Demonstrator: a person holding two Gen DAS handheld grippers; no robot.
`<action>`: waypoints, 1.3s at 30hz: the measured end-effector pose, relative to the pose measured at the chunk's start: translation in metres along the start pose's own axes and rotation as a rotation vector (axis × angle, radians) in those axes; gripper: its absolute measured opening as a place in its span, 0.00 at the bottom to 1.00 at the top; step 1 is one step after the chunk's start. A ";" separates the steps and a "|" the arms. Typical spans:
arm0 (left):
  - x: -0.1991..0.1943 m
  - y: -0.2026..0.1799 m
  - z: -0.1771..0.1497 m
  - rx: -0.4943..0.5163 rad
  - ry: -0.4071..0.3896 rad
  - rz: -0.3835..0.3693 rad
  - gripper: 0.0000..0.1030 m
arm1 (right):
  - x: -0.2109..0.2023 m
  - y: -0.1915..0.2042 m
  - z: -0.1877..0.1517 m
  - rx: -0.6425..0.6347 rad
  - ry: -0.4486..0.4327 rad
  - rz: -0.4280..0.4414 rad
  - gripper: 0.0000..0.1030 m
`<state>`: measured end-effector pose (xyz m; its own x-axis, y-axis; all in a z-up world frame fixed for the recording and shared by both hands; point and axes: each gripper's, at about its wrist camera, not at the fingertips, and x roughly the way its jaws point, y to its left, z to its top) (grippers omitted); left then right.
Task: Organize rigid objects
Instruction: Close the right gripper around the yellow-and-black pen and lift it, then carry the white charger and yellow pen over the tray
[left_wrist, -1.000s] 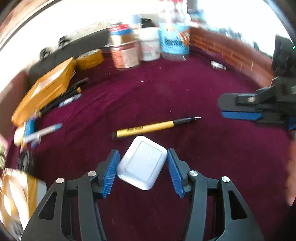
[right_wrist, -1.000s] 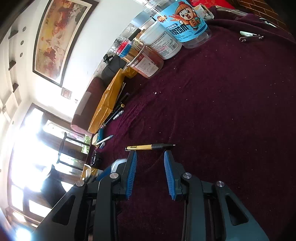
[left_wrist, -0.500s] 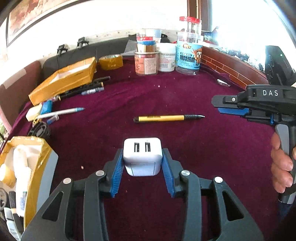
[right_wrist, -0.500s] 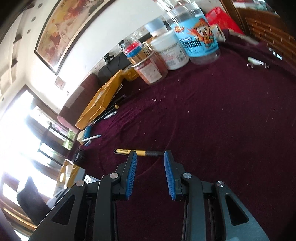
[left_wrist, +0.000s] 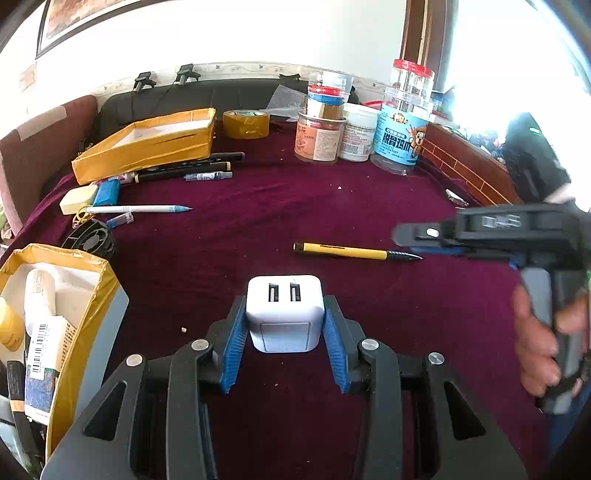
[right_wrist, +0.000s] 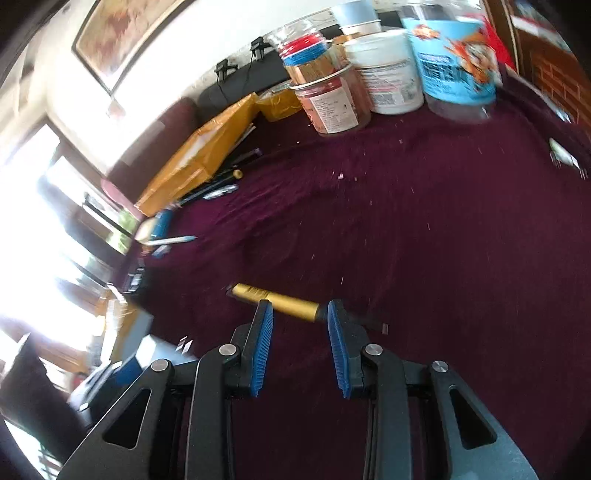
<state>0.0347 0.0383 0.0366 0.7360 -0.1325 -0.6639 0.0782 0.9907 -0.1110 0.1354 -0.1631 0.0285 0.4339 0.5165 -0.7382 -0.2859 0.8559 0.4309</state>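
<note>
My left gripper (left_wrist: 284, 314) is shut on a white two-port USB charger (left_wrist: 283, 312) and holds it above the maroon cloth. A yellow pen with a black tip (left_wrist: 356, 252) lies on the cloth beyond it. My right gripper (right_wrist: 300, 314) is open, its jaws either side of the yellow pen (right_wrist: 277, 300) just above it. In the left wrist view the right gripper (left_wrist: 406, 236) hovers at the pen's tip.
A yellow-taped box (left_wrist: 55, 295) with packets stands at near left. A yellow tray (left_wrist: 147, 144), pens (left_wrist: 184, 171), a white pen (left_wrist: 136, 209), tape roll (left_wrist: 245, 123) and jars (left_wrist: 319, 136) line the back. A brick ledge (left_wrist: 469, 170) runs on the right.
My left gripper closed on the charger, lifted it and levelled out. My right gripper moved down and forward until its jaws straddle the yellow pen.
</note>
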 end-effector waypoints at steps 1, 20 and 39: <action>0.000 0.001 0.000 -0.003 -0.001 0.002 0.36 | 0.006 -0.001 0.004 -0.013 -0.001 -0.022 0.26; 0.003 0.004 -0.001 -0.016 0.014 0.015 0.36 | 0.035 0.060 -0.034 -0.387 0.040 -0.181 0.15; -0.009 0.004 0.001 0.007 -0.067 0.090 0.36 | 0.005 0.057 -0.037 -0.272 -0.026 0.004 0.07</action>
<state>0.0295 0.0430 0.0428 0.7835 -0.0404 -0.6201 0.0137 0.9988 -0.0478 0.0894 -0.1123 0.0303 0.4532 0.5232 -0.7217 -0.5053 0.8178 0.2756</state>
